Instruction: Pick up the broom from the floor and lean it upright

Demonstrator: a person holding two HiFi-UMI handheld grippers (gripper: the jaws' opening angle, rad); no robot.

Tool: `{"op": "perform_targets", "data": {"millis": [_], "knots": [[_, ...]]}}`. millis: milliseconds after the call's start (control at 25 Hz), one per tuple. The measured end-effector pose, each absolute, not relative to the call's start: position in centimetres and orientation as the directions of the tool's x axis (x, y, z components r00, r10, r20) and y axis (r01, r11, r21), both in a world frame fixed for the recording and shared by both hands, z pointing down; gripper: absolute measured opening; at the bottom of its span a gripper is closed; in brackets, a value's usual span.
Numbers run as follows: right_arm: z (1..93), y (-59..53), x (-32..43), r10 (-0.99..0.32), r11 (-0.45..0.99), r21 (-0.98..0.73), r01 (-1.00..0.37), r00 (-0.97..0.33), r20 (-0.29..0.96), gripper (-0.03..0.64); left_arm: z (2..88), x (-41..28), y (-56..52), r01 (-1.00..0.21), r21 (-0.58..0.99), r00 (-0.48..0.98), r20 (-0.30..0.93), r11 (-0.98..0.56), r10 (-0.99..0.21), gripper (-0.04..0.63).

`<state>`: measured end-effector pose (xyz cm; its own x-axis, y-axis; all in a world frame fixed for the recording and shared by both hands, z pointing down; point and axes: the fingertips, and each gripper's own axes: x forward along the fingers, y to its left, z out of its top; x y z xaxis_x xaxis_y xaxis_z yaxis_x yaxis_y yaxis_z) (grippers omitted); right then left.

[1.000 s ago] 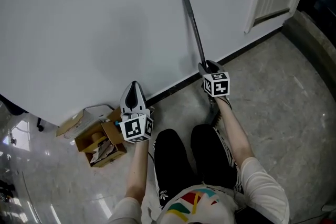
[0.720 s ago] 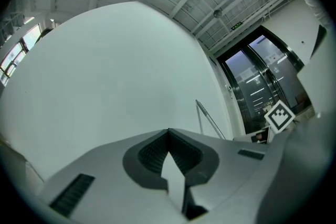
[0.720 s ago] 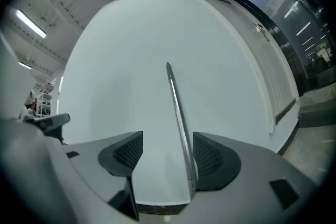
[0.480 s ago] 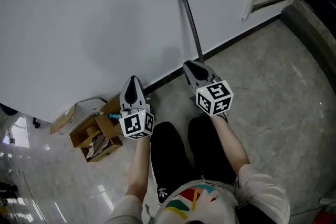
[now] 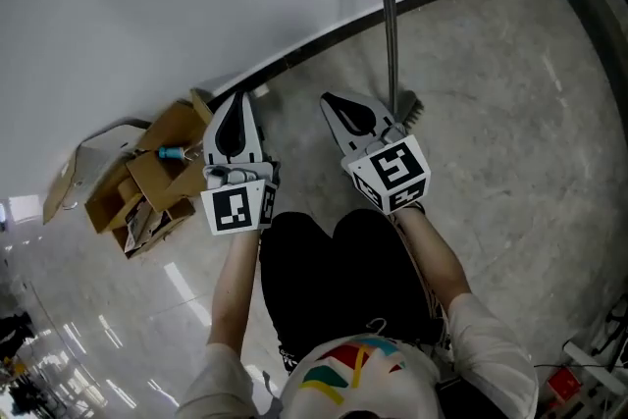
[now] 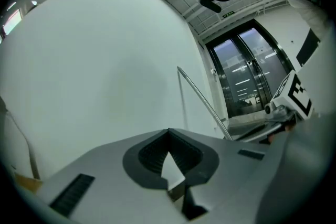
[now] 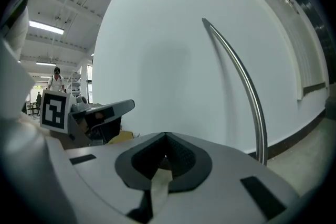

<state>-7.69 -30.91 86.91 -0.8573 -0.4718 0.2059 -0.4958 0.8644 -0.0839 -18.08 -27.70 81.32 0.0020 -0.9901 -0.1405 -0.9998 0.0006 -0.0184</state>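
Observation:
The broom stands upright against the white wall, its metal handle (image 5: 388, 5) rising from the dark bristle head (image 5: 408, 105) on the floor. The handle also shows in the right gripper view (image 7: 247, 86) and the left gripper view (image 6: 202, 102). My right gripper (image 5: 329, 101) sits just left of the broom head, clear of the handle; its jaws are closing to shut with nothing between them (image 7: 165, 135). My left gripper (image 5: 242, 98) is further left, shut and empty (image 6: 168, 131).
An open cardboard box (image 5: 137, 191) with odds and ends lies at the left by the wall. A black baseboard (image 5: 294, 59) runs along the wall's foot. The person's legs in black trousers (image 5: 324, 280) are below the grippers. Glass doors (image 6: 252, 81) stand to the right.
The right gripper let go of the broom handle and drew back to the left and down. Both grippers sank lower. The broom stays leaning on the wall.

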Motion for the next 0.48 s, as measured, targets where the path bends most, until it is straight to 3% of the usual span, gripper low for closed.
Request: {"op": "perform_targets", "data": {"millis": [240, 360, 480], "knots": [[91.2, -30.0, -8.1, -0.453, 0.869, -0.092, -0.486, -0.857, 0.247, 0.013, 84.9, -17.6, -27.5, -1.0, -0.023, -0.002, -0.084, 0.004, -0.996, 0.044], [88.1, -28.9, -8.6, -0.425, 0.878, -0.118, -0.465, -0.868, 0.258, 0.014, 83.1, -17.8, -26.1, -1.0, -0.003, -0.009, -0.05, 0.009, -0.999, 0.044], [80.4, -26.6, -7.2, -0.425, 0.879, -0.094, -0.467, -0.859, 0.287, 0.014, 76.1, -17.1, -23.6, -0.998, 0.057, -0.003, -0.044, 0.001, -0.999, 0.044]]}}
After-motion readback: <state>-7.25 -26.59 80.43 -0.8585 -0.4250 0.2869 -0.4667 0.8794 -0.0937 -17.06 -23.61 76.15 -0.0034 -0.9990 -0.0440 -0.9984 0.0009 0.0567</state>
